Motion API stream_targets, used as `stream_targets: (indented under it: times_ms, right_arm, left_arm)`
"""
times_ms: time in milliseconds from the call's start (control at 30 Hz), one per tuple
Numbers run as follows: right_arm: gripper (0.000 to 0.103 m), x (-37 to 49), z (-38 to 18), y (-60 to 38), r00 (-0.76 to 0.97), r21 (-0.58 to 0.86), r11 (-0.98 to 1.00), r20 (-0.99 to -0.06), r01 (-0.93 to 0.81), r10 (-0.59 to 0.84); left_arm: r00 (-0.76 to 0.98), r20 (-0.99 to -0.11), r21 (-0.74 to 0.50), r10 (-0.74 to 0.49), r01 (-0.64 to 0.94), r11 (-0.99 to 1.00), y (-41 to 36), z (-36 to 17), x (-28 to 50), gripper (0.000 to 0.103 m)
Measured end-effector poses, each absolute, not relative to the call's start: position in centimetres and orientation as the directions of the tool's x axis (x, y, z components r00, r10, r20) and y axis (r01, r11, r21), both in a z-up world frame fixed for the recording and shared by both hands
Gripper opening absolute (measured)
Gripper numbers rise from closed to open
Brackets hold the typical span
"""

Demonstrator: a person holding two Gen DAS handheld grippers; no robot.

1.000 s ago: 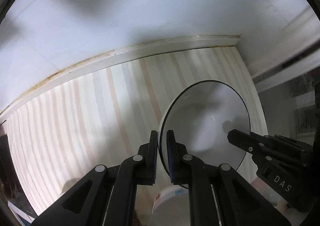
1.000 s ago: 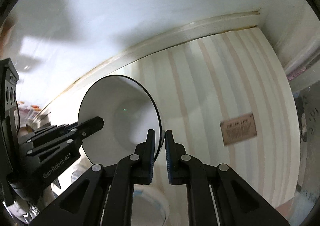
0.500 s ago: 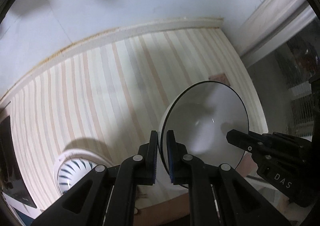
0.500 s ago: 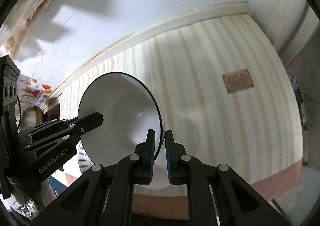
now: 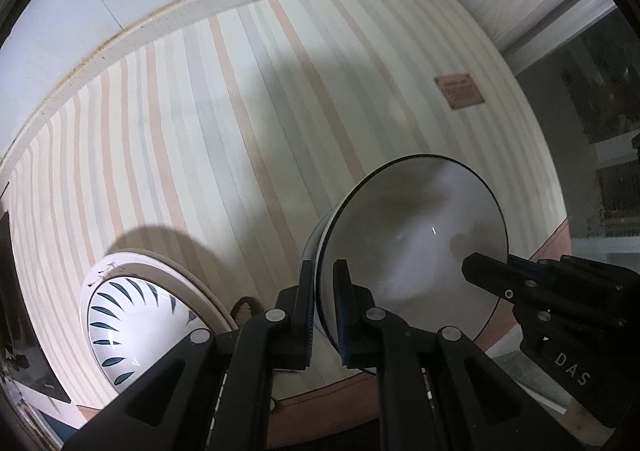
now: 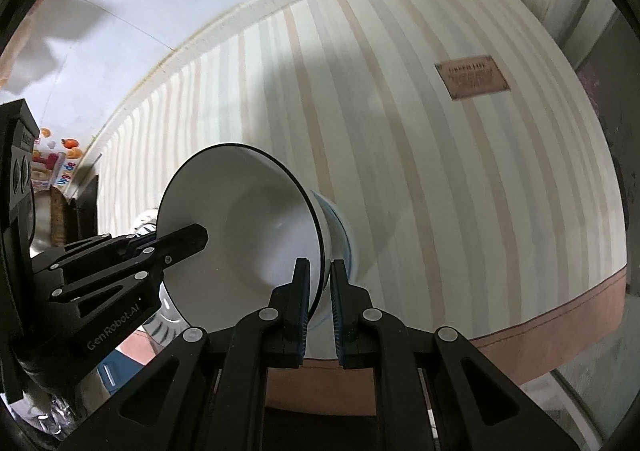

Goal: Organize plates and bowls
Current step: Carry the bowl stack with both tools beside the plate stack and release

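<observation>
White bowl (image 5: 416,235), thin black rim (glossy inside), both grippers (image 5: 323,303) (image 6: 319,299) clamped on its edge

bowl (image 5: 416,247): above the striped cloth (image 5: 224,139), rim clamped at opposite sides
left gripper (image 5: 323,315): at the bowl's 7 o'clock edge, left view
right gripper (image 6: 320,311): at its 5 o'clock edge, right view
patterned plate (image 5: 132,323): on the cloth, 8 o'clock
label patch (image 5: 459,91): on the cloth, 1 o'clock

dim overhead light, soft shadows on striped cloth (image 5: 248,123), fisheye-warped dark edges
</observation>
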State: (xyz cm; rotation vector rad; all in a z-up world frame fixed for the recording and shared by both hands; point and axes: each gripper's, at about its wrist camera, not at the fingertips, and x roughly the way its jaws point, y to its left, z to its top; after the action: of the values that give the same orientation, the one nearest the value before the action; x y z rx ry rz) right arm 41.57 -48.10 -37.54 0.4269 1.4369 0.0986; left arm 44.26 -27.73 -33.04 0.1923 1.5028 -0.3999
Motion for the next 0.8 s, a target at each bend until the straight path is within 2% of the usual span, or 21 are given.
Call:
stream_targets:
  times_ms: [800]
  right_arm:
    - [0.013, 42.4, -39.1, -47.4, 0.085, 0.322, 0.929, -0.946, 0.179, 0.312]
  left_arm:
    - [0.018, -0.998, -0.042, -0.054, 0.401, 0.915, -28.0, -34.1, 43.6, 0.008]
